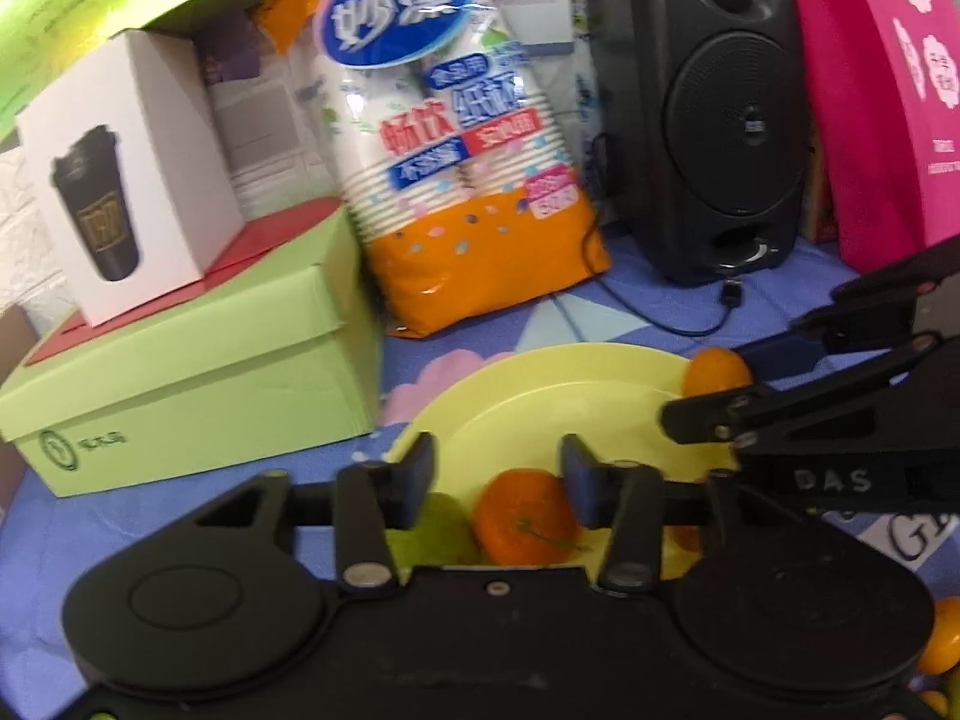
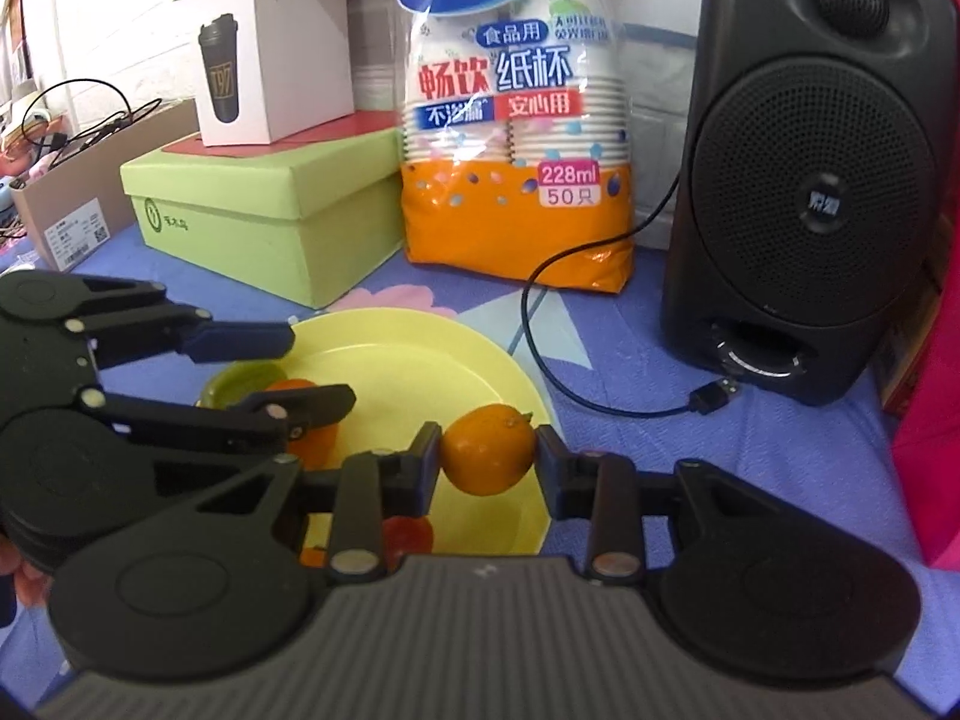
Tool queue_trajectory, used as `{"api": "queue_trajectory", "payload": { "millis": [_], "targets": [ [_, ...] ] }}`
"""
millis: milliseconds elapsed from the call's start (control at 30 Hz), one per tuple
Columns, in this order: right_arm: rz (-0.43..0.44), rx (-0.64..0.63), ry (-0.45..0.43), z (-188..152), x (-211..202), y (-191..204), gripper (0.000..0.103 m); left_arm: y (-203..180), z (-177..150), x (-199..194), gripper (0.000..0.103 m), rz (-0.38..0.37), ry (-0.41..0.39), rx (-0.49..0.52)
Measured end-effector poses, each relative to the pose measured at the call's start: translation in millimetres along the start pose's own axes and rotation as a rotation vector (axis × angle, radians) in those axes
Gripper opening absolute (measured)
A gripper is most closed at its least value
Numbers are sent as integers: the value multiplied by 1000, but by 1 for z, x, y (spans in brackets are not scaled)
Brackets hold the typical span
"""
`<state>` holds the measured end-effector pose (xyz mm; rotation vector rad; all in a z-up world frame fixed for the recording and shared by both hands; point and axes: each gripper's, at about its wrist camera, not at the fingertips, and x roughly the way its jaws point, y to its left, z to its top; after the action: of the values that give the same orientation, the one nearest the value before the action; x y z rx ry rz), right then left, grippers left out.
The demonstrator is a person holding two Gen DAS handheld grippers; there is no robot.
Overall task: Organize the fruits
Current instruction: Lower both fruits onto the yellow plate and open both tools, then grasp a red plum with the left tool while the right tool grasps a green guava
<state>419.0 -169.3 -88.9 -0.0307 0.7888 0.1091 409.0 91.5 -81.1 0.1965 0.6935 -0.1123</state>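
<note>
fingers of the right gripper point(image 2: 489, 461) pinch a small orange fruit point(image 2: 489, 459) from both sides, holding it over the 5 o'clock rim of the yellow plate point(image 2: 456, 360). its skin is smooth and glossy, with a tiny stem nub at its 1 o'clock. the left gripper point(image 1: 497, 474) is parted and grips nothing, hovering above the near part of the same plate.

below the left gripper's open fingers, a ribbed orange mandarin point(image 1: 523, 516) with a thin green stem lies on the plate, and a green fruit point(image 1: 441, 531) sits just beside it at its 9 o'clock. both are partly hidden by the gripper body, and the left view is blurred. more orange fruit point(image 1: 942, 636) is cut off at the 4 o'clock edge of the left view. in the right view a reddish-orange fruit point(image 2: 408, 534) peeks out under the right gripper, mostly covered, so its kind is hard to tell.

around the plate, on the blue patterned cloth point(image 2: 750, 438): a green box point(image 2: 270, 204) at 10 o'clock carrying a white cup carton point(image 2: 270, 54), a bag of paper cups point(image 2: 516, 138) at 12 o'clock, and a black speaker point(image 2: 810, 192) at 2 o'clock with its loose usb cable point(image 2: 708, 399) lying on the cloth.
</note>
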Motion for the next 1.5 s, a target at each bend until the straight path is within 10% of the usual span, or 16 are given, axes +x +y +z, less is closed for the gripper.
{"api": "queue_trajectory", "payload": {
  "millis": [100,433,600,1000,1500],
  "targets": [
    [5,10,8,-1,2,-3,34,6,-4,-11,88,7,-34,-9],
    [-20,-92,-57,-6,-41,19,55,7,-20,-87,88,-10,-103,9],
    [-35,-92,-158,-48,-116,13,85,-10,-44,-131,88,-94,-150,14],
    [-2,-15,-128,-182,-198,14,84,-62,-120,-169,88,-149,-83,-41],
    [-2,-215,-4,-167,-130,46,40,-69,-136,-165,88,-154,-14,-22]
  ]
}}
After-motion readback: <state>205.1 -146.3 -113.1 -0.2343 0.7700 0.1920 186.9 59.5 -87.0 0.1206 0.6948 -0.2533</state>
